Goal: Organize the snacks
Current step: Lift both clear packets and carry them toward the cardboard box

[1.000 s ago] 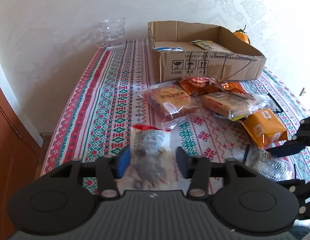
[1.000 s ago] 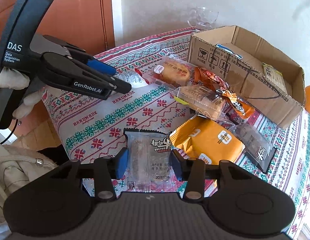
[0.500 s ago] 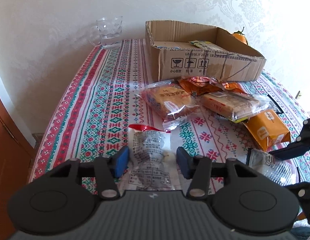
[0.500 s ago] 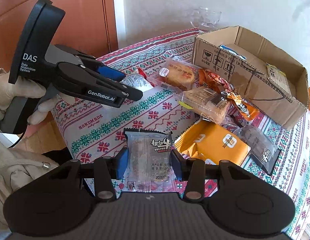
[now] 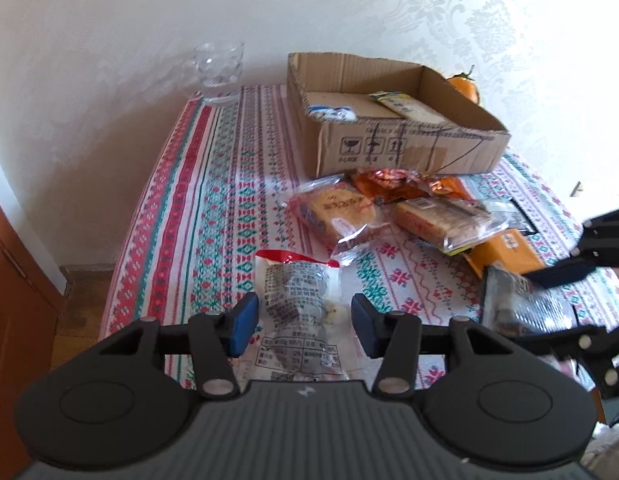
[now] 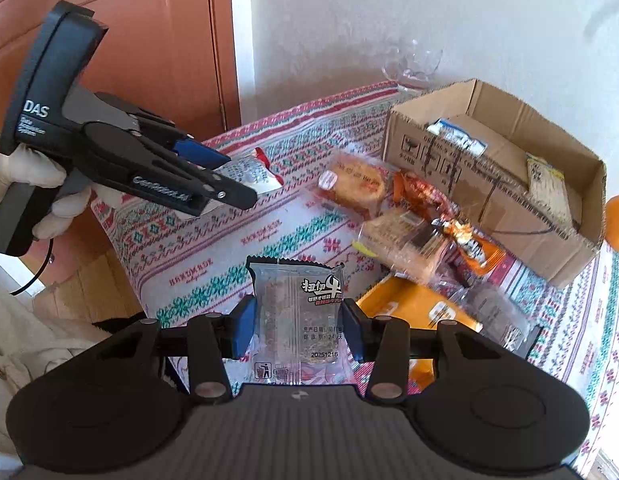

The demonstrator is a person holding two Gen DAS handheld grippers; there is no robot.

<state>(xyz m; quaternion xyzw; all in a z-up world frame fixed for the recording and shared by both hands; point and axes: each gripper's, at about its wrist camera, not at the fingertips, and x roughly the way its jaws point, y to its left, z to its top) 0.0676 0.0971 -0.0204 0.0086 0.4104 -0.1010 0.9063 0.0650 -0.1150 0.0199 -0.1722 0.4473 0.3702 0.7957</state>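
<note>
My left gripper (image 5: 304, 322) is shut on a clear red-topped snack packet (image 5: 299, 300) and holds it above the patterned tablecloth (image 5: 213, 208); the packet also shows in the right wrist view (image 6: 251, 172). My right gripper (image 6: 297, 330) is shut on a clear beef snack packet (image 6: 299, 312), held above the table's near edge. An open cardboard box (image 5: 393, 128) with a few packets inside stands at the back. Several snack packets lie in front of it, among them a cake packet (image 5: 337, 210) and an orange packet (image 6: 417, 312).
A glass mug (image 5: 219, 72) stands at the table's far left corner by the wall. An orange fruit (image 5: 465, 86) sits behind the box. A brown wooden door (image 6: 129, 40) is left of the table. The left gripper body (image 6: 109, 148) hangs beside the right one.
Both grippers have risen and moved a little toward the box with their packets still held. The left gripper is higher in the right wrist view.
</note>
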